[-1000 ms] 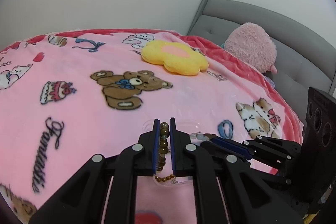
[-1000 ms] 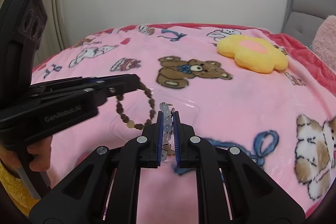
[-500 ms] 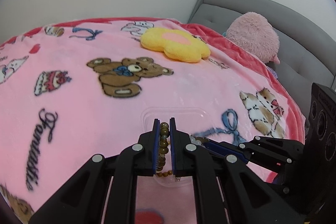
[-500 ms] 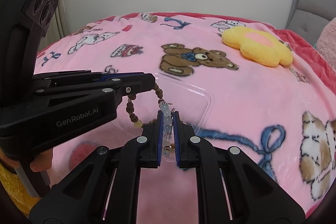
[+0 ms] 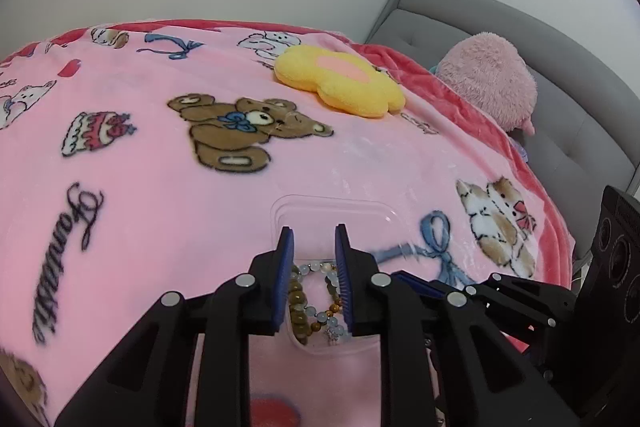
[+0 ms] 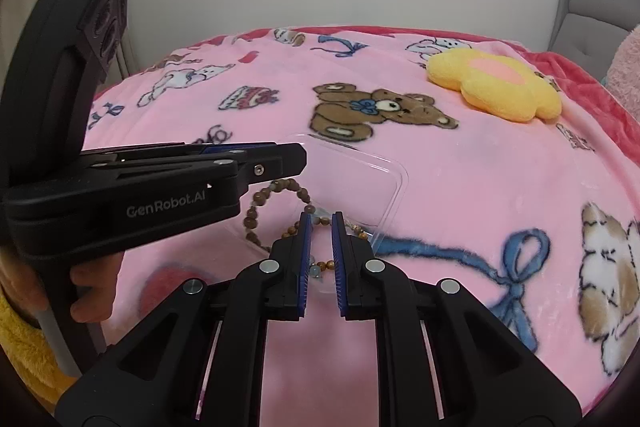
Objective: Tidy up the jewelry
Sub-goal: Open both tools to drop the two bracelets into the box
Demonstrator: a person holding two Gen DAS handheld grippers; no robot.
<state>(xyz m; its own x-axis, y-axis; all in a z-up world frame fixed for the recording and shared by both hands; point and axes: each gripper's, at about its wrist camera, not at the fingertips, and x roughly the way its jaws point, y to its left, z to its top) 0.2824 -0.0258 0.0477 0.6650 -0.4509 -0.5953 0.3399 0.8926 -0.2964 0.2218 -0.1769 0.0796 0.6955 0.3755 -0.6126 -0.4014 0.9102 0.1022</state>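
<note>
A clear plastic tray (image 5: 332,213) lies on the pink blanket; it also shows in the right wrist view (image 6: 372,171). A brown wooden bead bracelet (image 5: 298,301) and a pale bead bracelet (image 5: 320,317) lie in the tray's near end. My left gripper (image 5: 314,239) is open just above them, holding nothing. In the right wrist view the brown bracelet (image 6: 256,211) lies in the tray under the left gripper's tip, and the pale bracelet (image 6: 320,269) lies below my right gripper (image 6: 320,221), which is open.
The pink cartoon blanket (image 5: 160,167) covers the bed. A yellow flower cushion (image 5: 340,85) and a pink plush toy (image 5: 486,79) lie at the far right, by the grey headboard (image 5: 500,27). The person's hand (image 6: 94,291) holds the left gripper's handle.
Both grippers moved down to the tray and opened. The brown bracelet left the left gripper and the pale bracelet left the right gripper; both now lie in the tray.
</note>
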